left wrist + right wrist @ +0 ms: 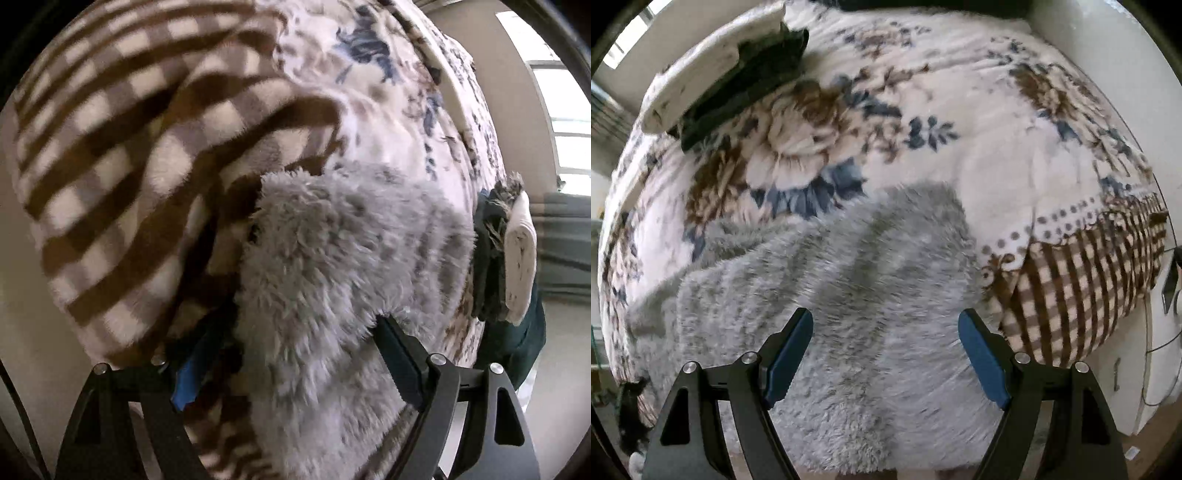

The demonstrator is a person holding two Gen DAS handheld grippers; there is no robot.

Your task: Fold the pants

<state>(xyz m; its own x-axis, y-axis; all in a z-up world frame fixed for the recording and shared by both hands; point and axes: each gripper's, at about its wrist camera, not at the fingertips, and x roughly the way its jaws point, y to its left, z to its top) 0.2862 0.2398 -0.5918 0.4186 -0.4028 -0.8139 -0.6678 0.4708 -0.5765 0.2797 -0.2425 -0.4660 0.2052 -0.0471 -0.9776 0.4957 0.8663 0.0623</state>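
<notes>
While spread wide, right claw (885, 354) just above grey fuzzy pants (849, 280).

Soft window (565, 122) daylight, motion blur, fisheye-warped edges

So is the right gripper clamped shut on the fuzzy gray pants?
No, the right gripper hangs open above the gray pants, its blue pads wide apart.

Both tongs (295, 354) (885, 354) spread wide
</notes>
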